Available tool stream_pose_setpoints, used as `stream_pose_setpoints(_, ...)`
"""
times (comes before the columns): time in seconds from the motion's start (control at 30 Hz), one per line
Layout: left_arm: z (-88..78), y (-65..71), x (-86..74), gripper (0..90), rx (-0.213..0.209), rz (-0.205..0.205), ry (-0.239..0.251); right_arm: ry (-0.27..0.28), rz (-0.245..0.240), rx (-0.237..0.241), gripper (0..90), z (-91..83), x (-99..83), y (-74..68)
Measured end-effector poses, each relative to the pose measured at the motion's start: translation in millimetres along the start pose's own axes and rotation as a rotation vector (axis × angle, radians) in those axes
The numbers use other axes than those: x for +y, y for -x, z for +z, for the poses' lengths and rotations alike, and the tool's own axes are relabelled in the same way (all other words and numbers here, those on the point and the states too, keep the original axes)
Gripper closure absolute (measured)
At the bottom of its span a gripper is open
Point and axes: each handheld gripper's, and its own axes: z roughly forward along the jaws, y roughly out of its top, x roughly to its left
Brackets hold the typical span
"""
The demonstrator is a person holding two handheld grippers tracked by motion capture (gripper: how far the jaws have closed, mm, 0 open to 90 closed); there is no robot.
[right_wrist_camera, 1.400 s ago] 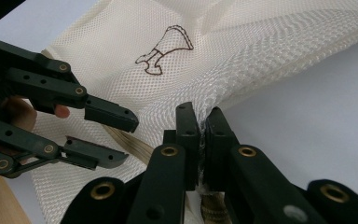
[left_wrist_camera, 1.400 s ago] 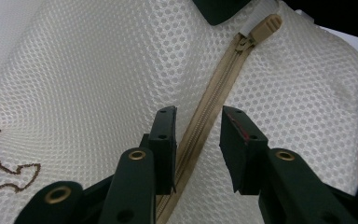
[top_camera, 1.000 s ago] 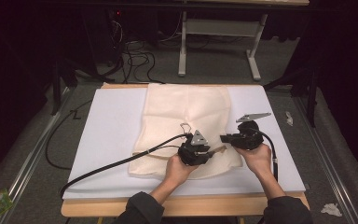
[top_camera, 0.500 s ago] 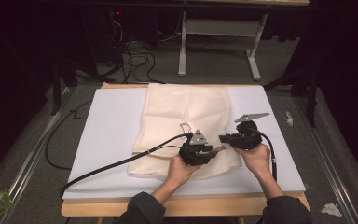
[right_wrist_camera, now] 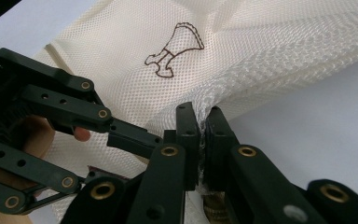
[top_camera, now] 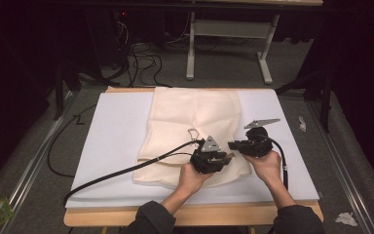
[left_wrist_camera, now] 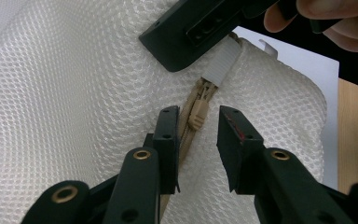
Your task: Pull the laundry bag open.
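Nothing's shifted vs the earlier frames. L hand-held gripper (left_wrist_camera: 196, 140) sits open astride the zipper pull (left_wrist_camera: 198, 115) of the mesh bag (top_camera: 195, 122) on the worktop (top_camera: 117, 131); R hand-held gripper (right_wrist_camera: 202, 133) is clamped on the bag's edge. Risk: L jaws close off-centre and miss the pull, or R's pinch slips so the mesh bunches.

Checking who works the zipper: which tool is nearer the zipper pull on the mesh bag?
Left. The left tool has its jaws on either side of the zipper pull, not pressing it. The right tool pinches the mesh bag just beyond it.
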Motion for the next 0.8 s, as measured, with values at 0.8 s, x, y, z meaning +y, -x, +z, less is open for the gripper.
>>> stream_pose_setpoints(0.8,5.2,3.3,-2.7,76.9,-0.037,-0.044,0.013,0.005,0.003,0.009,88.2,2.6,-2.4,-0.5)
